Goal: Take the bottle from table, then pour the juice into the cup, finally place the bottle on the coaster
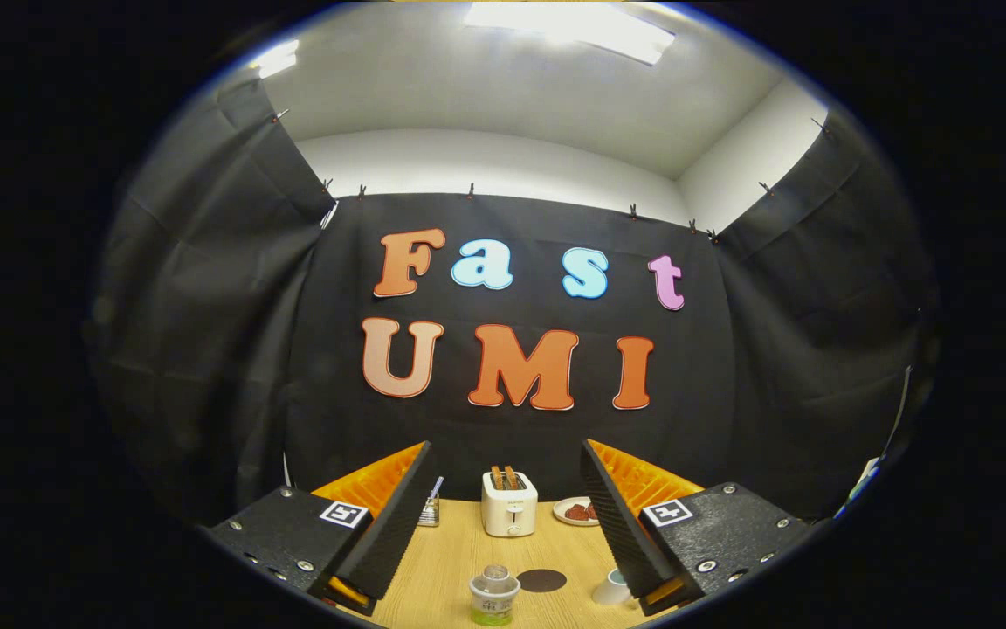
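Note:
A small clear bottle (494, 597) with green juice in its base and a pale cap stands upright on the wooden table (459, 550), low between my two fingers. Just to its right lies a dark round coaster (542, 580). A white cup (612, 590) sits further right, partly hidden behind my right finger (616, 515). My gripper (503, 507) is open wide, raised above the table, with nothing between its fingers.
A white toaster (509, 504) with two slices of toast stands at the back of the table. To its right is a plate (575, 512) with brown food. A small metal holder (430, 509) with a utensil stands behind my left finger.

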Action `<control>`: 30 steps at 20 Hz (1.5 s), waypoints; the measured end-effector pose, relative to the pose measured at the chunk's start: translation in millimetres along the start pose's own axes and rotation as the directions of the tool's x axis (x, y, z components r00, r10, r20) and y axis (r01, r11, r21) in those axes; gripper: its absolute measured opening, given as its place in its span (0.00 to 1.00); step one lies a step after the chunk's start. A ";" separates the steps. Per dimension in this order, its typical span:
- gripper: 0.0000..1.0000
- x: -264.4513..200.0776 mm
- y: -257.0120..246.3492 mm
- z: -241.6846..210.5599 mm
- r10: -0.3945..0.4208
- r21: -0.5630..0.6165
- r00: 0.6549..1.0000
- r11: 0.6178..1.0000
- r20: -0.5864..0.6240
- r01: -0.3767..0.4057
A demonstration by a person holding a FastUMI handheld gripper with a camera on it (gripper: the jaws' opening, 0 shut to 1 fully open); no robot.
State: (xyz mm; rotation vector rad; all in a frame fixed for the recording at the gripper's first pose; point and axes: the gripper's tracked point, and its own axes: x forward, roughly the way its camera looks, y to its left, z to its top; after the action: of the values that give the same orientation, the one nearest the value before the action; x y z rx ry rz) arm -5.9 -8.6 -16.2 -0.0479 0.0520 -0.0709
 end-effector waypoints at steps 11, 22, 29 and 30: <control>0.98 -2.4 -26.0 -48.3 -0.135 -0.087 0.990 0.988 -0.032 0.131; 0.98 4.3 3.0 -177.8 -0.085 -0.065 0.982 0.995 -0.169 0.075; 0.97 4.5 12.4 -249.1 -0.054 -0.062 0.965 0.997 -0.258 0.039; 0.97 4.5 13.6 -262.4 -0.049 -0.062 0.958 0.998 -0.282 0.033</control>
State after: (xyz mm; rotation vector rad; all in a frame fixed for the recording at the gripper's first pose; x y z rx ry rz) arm -14.5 -7.4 -278.8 -0.0953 0.3407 -0.1173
